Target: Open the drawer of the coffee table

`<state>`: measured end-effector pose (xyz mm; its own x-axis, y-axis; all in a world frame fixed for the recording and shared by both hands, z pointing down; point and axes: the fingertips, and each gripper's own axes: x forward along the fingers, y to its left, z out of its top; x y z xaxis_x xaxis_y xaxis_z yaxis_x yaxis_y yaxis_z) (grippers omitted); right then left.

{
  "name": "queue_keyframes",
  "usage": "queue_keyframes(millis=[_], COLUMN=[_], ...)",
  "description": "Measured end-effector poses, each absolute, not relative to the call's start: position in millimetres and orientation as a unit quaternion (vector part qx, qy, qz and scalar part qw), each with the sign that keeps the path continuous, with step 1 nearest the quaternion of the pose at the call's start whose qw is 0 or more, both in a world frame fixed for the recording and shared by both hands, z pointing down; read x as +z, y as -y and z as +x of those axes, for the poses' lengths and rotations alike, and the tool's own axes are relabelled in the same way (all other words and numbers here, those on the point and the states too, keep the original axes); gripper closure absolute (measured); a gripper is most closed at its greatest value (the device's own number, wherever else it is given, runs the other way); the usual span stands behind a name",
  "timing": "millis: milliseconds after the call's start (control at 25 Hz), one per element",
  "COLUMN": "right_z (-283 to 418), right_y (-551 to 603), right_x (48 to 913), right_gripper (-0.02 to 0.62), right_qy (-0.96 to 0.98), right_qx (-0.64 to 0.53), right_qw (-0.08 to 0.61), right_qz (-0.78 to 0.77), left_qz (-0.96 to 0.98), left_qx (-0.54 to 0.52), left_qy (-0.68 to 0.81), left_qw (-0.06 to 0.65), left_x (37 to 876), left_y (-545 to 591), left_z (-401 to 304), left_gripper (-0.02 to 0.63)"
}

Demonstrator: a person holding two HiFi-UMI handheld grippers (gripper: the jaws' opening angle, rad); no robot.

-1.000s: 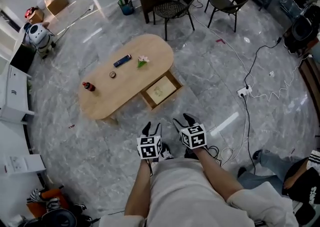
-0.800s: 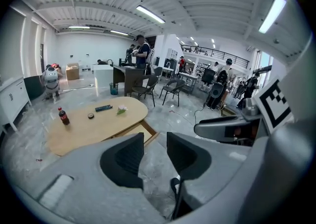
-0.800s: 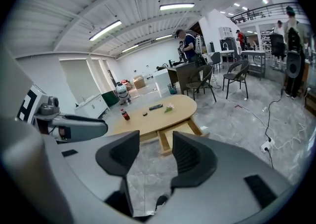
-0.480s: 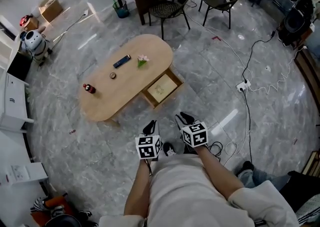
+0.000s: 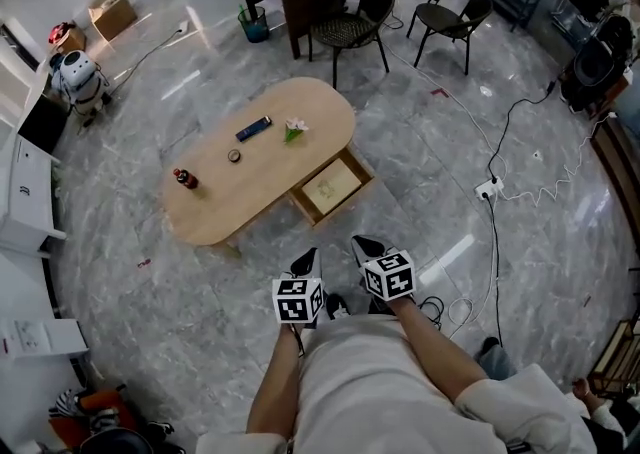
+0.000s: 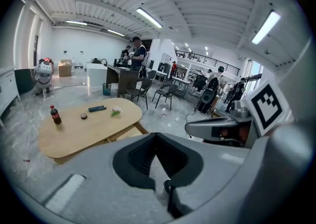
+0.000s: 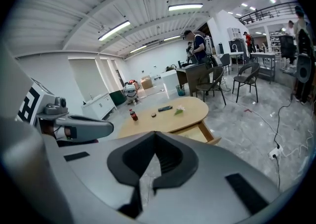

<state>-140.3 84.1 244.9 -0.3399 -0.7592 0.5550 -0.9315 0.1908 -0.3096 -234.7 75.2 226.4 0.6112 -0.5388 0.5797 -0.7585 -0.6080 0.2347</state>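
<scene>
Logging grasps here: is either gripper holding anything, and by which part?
Nothing is held: the left gripper and right gripper have both just closed, jaws together, with nothing between them.

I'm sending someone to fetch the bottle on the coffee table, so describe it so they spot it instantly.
Find the oval wooden coffee table on the marble floor. The bottle stands near the table's end away from the chairs. It alone stands upright, dark with a red cap; the other things there lie low.
</scene>
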Motion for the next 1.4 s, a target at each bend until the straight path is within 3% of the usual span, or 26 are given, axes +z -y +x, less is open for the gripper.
queue_keyframes(millis=[1400], right_z=[-148.0], right_y=[-80.0], right_x=[236.6], right_gripper=[0.580], right_qy=[0.749], right_qx=[0.286], right_qw=[0.155], right_qz=[0.578], left_qz=[0.846], left_qx=[0.238], left_qy=[0.418], left_qw=[0.228], left_x=[225.9], left_y=[-64.8], left_z=[-268.4], left_gripper=[0.594])
